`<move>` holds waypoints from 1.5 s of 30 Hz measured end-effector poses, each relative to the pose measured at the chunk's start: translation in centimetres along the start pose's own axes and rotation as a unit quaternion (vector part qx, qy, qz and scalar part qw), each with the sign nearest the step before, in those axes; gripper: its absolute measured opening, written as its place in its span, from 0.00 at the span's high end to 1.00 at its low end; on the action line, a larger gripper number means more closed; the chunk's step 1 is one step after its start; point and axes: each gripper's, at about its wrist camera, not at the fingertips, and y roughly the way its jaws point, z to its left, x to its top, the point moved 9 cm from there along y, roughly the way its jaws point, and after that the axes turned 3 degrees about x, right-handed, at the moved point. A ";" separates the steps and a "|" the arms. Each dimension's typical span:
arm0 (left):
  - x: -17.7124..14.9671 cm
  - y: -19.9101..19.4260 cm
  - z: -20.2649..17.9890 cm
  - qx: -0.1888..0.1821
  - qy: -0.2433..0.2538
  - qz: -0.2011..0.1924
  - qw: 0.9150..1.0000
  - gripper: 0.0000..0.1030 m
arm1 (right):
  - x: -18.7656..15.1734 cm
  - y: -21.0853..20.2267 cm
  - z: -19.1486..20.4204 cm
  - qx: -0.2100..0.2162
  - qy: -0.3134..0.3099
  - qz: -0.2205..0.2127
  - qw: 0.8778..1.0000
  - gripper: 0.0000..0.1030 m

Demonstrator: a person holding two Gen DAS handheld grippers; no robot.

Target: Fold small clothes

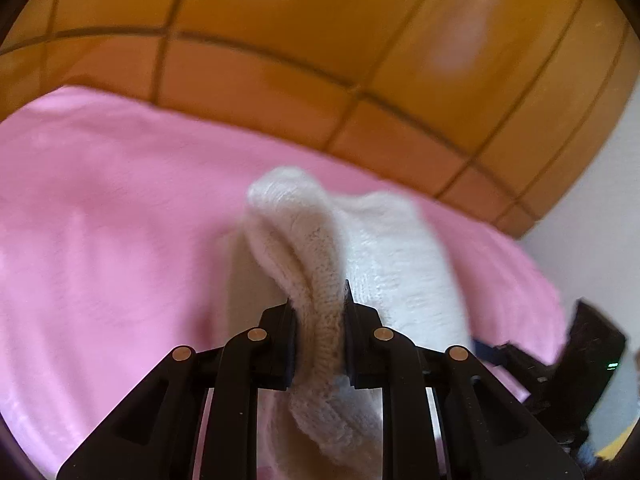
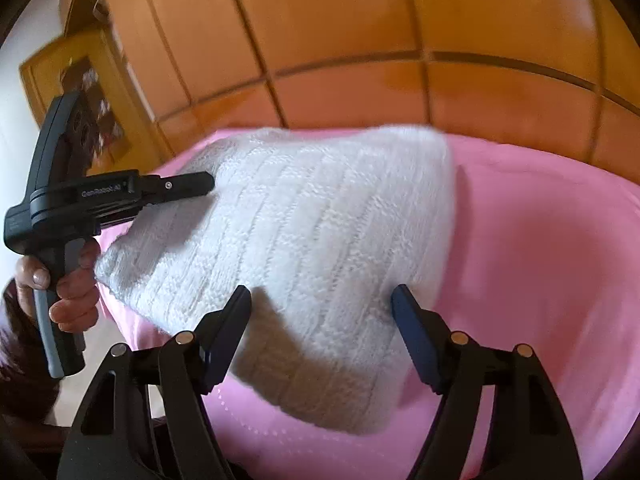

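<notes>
The right tool (image 2: 322, 300) stands apart just above the white knit garment's (image 2: 304, 240) near edge, touching nothing; the left tool (image 1: 318, 312) clamps a bunched fold, its tips hidden. The garment drapes over pink cloth (image 2: 540, 260), blurred

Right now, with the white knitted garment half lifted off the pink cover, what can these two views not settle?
- White knitted garment: its type; right wrist view shows one bunched, motion-blurred panel.
- Its gripped edge: left wrist view, hidden between the left gripper jaws.
- Garment's near end: right wrist view, shadowed between the open right gripper jaws.
- Pink cover: edges cut by both fisheye rims.
</notes>
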 end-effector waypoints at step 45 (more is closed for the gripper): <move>-2.8 2.0 2.8 0.146 0.026 -0.023 0.989 0.37 | 6.5 4.8 -3.7 -0.033 0.030 0.000 0.999 0.02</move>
